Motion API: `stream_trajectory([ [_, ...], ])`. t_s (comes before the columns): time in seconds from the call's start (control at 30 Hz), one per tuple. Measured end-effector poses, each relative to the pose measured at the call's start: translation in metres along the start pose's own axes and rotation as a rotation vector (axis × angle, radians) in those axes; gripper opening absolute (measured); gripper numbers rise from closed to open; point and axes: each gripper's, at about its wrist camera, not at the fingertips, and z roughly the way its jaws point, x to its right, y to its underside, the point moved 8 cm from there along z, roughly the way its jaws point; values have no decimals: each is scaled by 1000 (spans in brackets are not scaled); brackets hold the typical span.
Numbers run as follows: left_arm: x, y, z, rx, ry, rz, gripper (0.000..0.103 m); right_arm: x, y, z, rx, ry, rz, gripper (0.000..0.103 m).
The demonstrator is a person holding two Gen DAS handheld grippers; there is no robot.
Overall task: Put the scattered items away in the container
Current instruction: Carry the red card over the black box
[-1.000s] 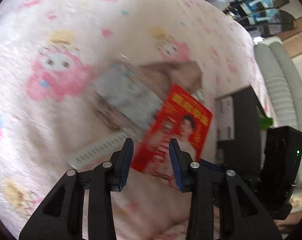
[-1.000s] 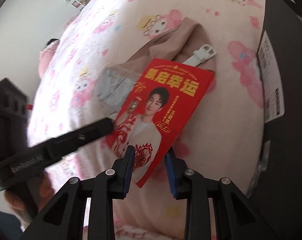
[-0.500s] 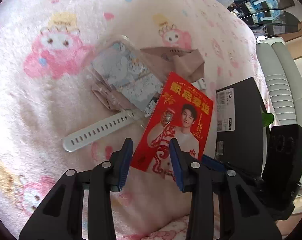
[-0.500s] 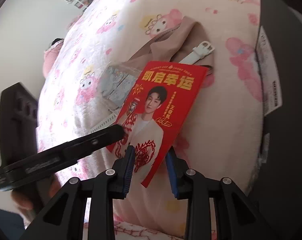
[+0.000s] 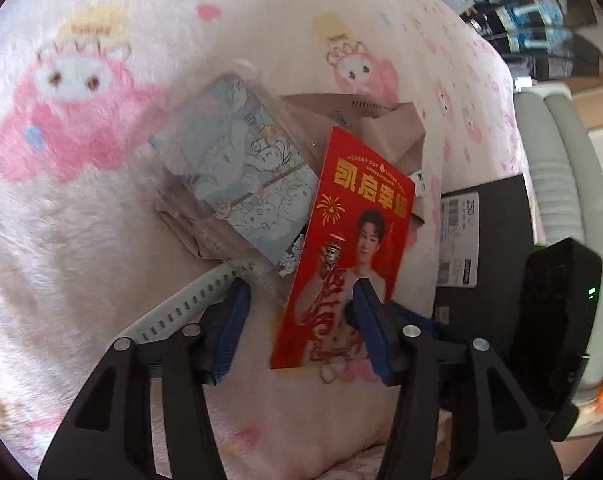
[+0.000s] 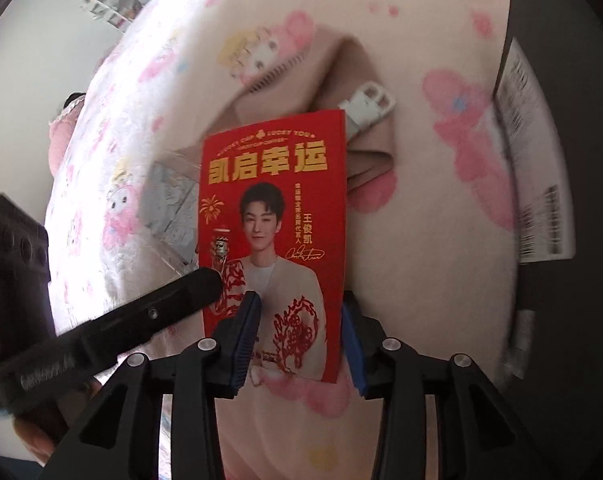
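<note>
— where's the stuff you're tidying?

— all in a little heap on the bed, on the pink cartoon blanket (image 5: 81,240). the red card (image 5: 353,256) with the printed portrait lies on top, overlapping a brown paper bag (image 5: 385,128) and a clear sleeve with pale blue cartoon drawings (image 5: 237,176). a white watch strap (image 5: 189,304) pokes out from under the sleeve toward me, and in my right view its buckle end (image 6: 371,104) shows past the card's far corner, on the brown bag

— and your left gripper?

— my left gripper (image 5: 297,320) hangs over the near end of the card. its jaws have just been opening and now stand at a middling width; the right blue pad overlaps the card's near right part, the left pad sits by the strap. nothing is pinched

— the right one?

— my right gripper (image 6: 299,332) is over the card's near edge too, jaws also just opened. they straddle the card's width: the left pad overlaps its printed face, the right pad sits just off its right edge. i can't see either pad pressing on it

— the container?

— a black box (image 5: 497,240) with white barcode labels lies at the blanket's right edge, just beside the heap; in my right view its side (image 6: 581,160) fills the right border
</note>
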Motion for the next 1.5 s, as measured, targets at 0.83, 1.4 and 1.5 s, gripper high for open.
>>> stream_trajectory([
  [0.83,144,76,-91,195,144,158,43,3,55,-180,271,-163,-237,18],
  [1.4,269,119,33,3,130,285,43,170,54,-241,231,-150,-124,17],
  [1.5,268,118,45,-7,49,306,43,185,54,-222,174,-173,-75,18],
])
